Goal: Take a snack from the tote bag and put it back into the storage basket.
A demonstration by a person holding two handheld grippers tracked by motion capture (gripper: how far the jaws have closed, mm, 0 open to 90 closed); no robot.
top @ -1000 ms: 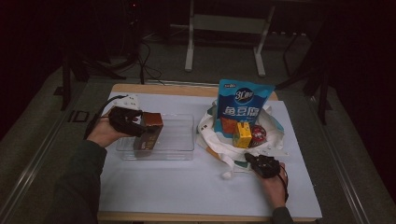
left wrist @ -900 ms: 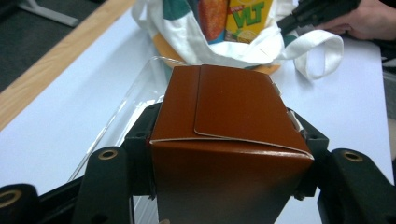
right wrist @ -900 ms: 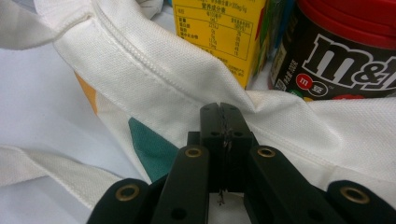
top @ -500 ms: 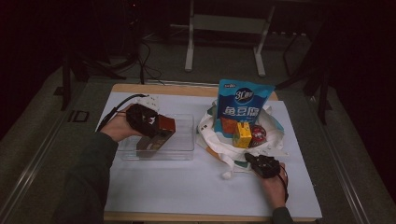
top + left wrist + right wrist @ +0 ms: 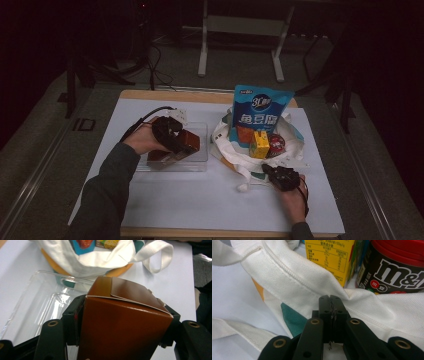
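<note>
The brown carton (image 5: 125, 322) sits clamped between the jaws of the left gripper (image 5: 170, 136), held over the clear tray (image 5: 197, 162) and tilted toward the white tote bag (image 5: 235, 160). Over the last second it has swung from the tray's far left part toward its right end, so I judge it is being carried between bag and tray rather than set down yet. The left hand (image 5: 142, 142) reaches in from the tray's left side, forearm angled across the surface (image 5: 175, 200). The right gripper (image 5: 332, 312) has its jaws pinched tight on the bag's rim, beside a yellow juice box (image 5: 329, 257) and a candy jar (image 5: 394, 270), steadying it.
</note>
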